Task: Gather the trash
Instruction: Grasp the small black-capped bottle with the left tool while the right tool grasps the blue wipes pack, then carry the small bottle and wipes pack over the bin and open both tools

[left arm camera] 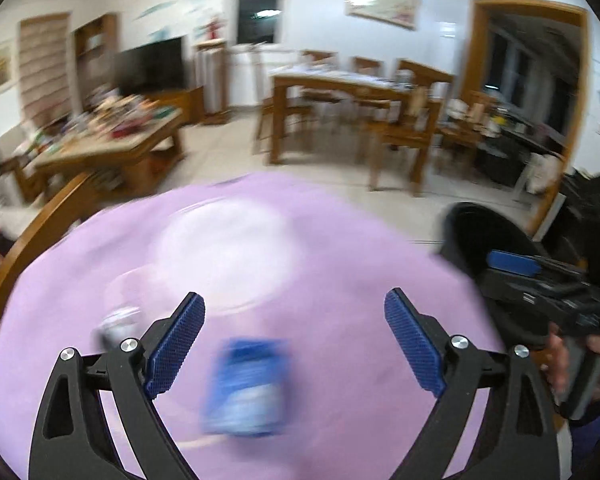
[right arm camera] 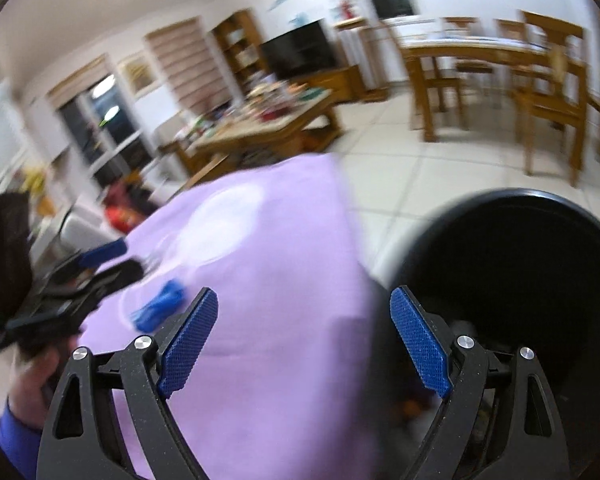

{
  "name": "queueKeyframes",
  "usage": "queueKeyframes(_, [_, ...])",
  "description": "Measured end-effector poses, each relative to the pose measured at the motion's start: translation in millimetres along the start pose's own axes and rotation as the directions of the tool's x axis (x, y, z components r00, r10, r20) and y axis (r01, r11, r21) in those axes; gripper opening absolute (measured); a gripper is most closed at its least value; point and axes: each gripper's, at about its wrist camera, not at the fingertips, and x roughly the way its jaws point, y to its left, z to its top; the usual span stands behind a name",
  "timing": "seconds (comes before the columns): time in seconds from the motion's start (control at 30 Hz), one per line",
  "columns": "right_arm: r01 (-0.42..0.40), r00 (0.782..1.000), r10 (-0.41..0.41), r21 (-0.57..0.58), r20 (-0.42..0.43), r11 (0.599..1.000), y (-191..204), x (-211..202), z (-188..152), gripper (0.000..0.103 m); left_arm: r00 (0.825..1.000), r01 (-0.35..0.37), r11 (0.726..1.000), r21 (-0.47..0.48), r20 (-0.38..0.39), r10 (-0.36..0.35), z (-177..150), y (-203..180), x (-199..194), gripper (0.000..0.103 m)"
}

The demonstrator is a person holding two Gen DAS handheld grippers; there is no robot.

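A round table draped in a lilac cloth (left arm camera: 340,380) fills the near ground, with a pale glare patch on it toward its far side. The frames are smeared with motion. Beyond it the floor is light tile. At about ten o'clock from the table stands a low wooden coffee table (left arm camera: 112,148) heaped with small clutter, and a dark television (left arm camera: 152,64) sits behind that. At about one o'clock is a wooden dining table (left arm camera: 340,88) with chairs around it. A framed picture (left arm camera: 382,2) hangs on the white wall above, and a wood-framed doorway (left arm camera: 528,92) opens at two o'clock.

Just beside the table's right edge, at three o'clock, stands a black bin (right arm camera: 520,280), its round mouth open upward and dark inside.

The trash on the cloth is a blue and white wrapper (left arm camera: 248,388), badly blurred. In the left wrist view its long axis seems to run roughly twelve to six, though the blur leaves that uncertain.

The left gripper (left arm camera: 296,344) has its jaws spread wide, nothing pressed between the pads. The wrapper lies on the cloth between and just below the blue pads, nearer the seven o'clock one and apart from both.

The right gripper (right arm camera: 304,340) also stands wide open and empty, straddling the cloth's edge and the bin's rim. From it, the wrapper (right arm camera: 160,308) lies at ten o'clock.
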Motion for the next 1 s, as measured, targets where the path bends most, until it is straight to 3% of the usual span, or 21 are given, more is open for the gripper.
queueKeyframes(0.13, [-0.065,0.994,0.056,-0.098,-0.097,0.993,61.6,42.0,8.5,0.087,0.993,-0.095,0.995,-0.041,-0.069,0.092,-5.1,64.2,10.5,0.091])
queueKeyframes(0.33, [-0.074,0.98,0.036,-0.185,-0.198,0.98,124.8,90.5,10.1,0.087,0.985,-0.108,0.994,-0.016,-0.137,0.105,-6.7,105.4,28.3,0.089])
queueKeyframes(0.4, [-0.062,0.976,0.018,-0.196,-0.219,0.979,139.2,103.0,8.8,0.086,0.983,-0.095,0.995,0.001,-0.157,0.094,-2.3,109.3,36.0,0.081])
queueKeyframes(0.5, [-0.039,0.968,-0.014,-0.204,-0.249,0.978,149.6,119.2,7.0,0.076,0.979,-0.074,0.997,0.007,-0.188,0.074,-6.8,115.8,46.0,0.063])
queueKeyframes(0.6, [-0.002,0.966,-0.061,-0.242,-0.253,0.97,154.3,127.7,3.6,0.064,0.976,-0.06,0.998,0.019,-0.208,0.063,-15.5,113.5,52.1,0.053])
queueKeyframes(0.67, [0.027,0.966,-0.1,-0.289,-0.24,0.957,161.5,134.6,-0.3,0.061,0.978,-0.064,0.997,0.031,-0.198,0.069,-19.0,115.1,53.8,0.053])
queueKeyframes(0.77, [0.059,0.966,-0.14,-0.337,-0.219,0.94,165.9,138.8,-1.7,0.058,0.981,-0.072,0.997,0.027,-0.181,0.076,-18.4,117.0,52.6,0.042])
queueKeyframes(1.0, [0.035,0.974,-0.105,-0.325,-0.2,0.945,156.8,126.3,-6.3,0.054,0.985,-0.094,0.995,0.021,-0.143,0.096,-21.5,113.0,42.1,0.04])
